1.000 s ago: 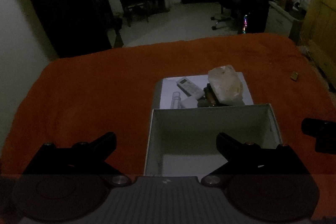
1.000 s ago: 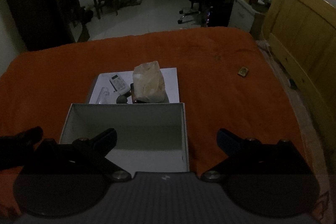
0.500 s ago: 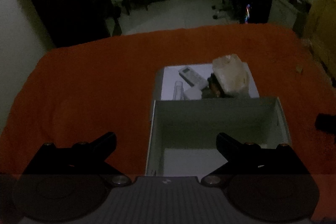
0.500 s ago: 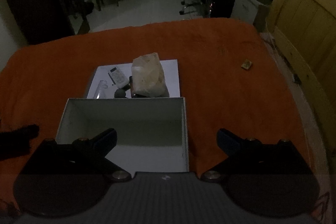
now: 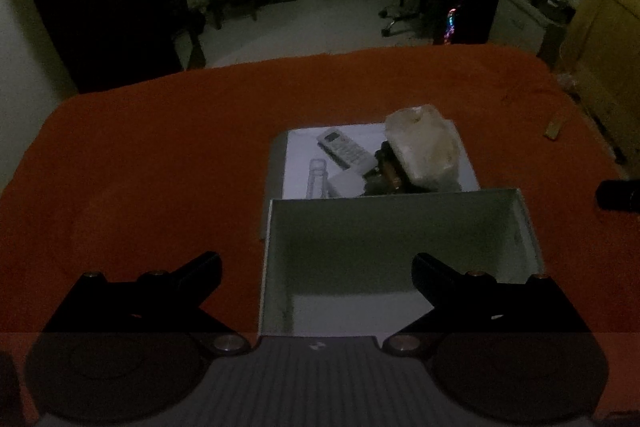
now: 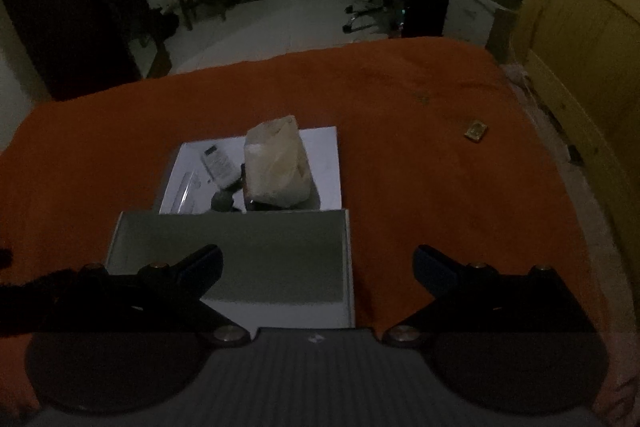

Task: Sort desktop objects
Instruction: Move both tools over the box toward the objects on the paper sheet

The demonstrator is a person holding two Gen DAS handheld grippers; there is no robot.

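Dim light blurs the small dark items beside the bag (image 5: pixel 424 147) and remote (image 5: pixel 345 149) on the lid behind the empty box (image 5: pixel 400 227); both claws (image 5: pixel 316 267) (image 6: pixel 316 263) gape wide, holding nothing.

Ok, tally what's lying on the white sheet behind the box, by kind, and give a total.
Remote control: 1
Clear tube: 1
Pale crumpled bag: 1
Small white block: 1
Dark items, too dim to identify: at least 1
Total: at least 5
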